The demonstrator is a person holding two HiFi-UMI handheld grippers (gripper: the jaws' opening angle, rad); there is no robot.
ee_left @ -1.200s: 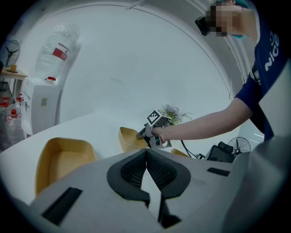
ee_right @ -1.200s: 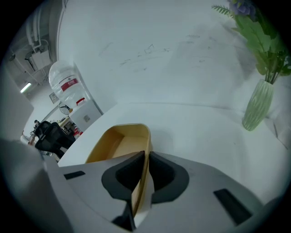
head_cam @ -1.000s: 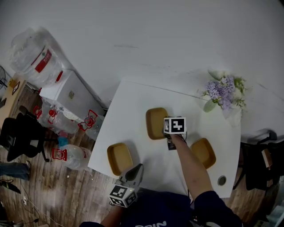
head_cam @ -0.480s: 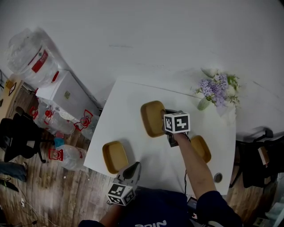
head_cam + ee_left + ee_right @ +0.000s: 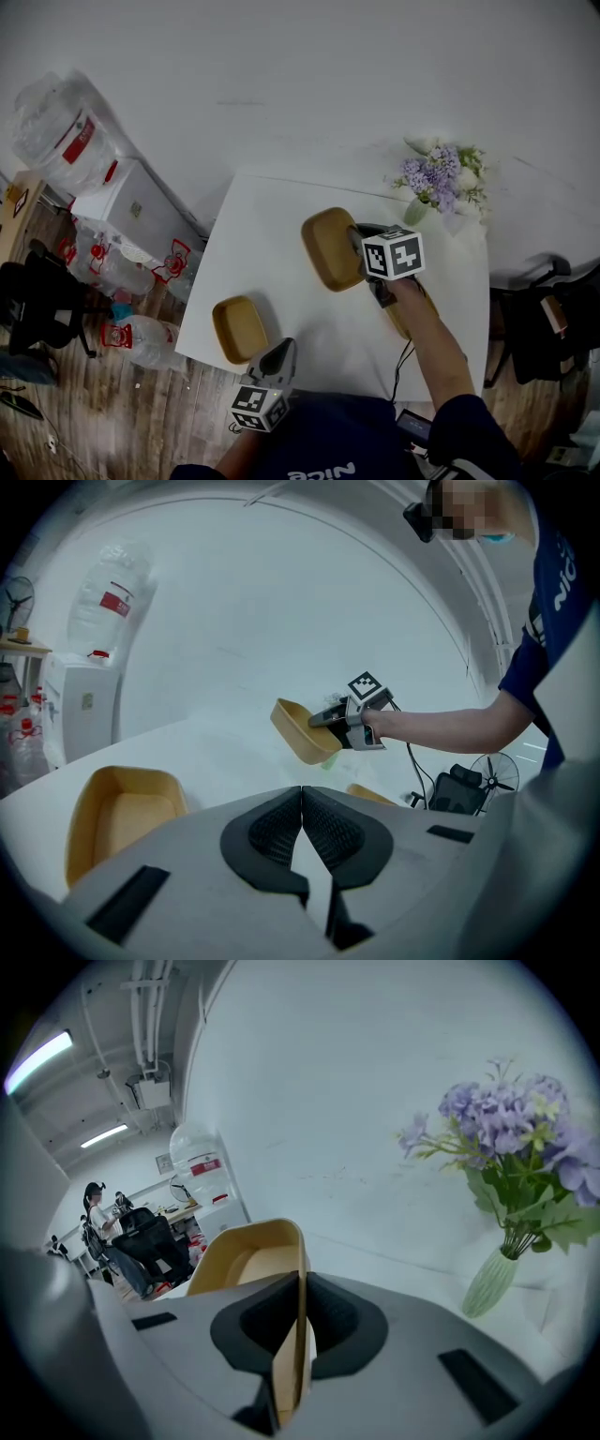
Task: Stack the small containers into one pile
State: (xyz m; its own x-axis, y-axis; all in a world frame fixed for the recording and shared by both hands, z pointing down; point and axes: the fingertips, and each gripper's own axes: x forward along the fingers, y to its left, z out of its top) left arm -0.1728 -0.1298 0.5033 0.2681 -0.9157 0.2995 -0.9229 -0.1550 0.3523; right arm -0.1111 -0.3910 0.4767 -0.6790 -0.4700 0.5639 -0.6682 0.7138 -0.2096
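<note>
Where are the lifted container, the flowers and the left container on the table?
Lifted container (image 5: pixel 330 249): head view, inner floor.
Flowers (image 5: pixel 433 176): head view, purple blooms.
Left container (image 5: pixel 238 329): head view, inner floor.

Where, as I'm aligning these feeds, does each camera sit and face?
Head view: on the person's head, looking steeply down at the white table; shows left gripper, right gripper and right forearm.
Left gripper view: on the left gripper, facing across the table; its shut, empty jaws show.
Right gripper view: on the right gripper, facing wall and flowers; its jaws clamp the container.
Shared: all three show that container.
</note>
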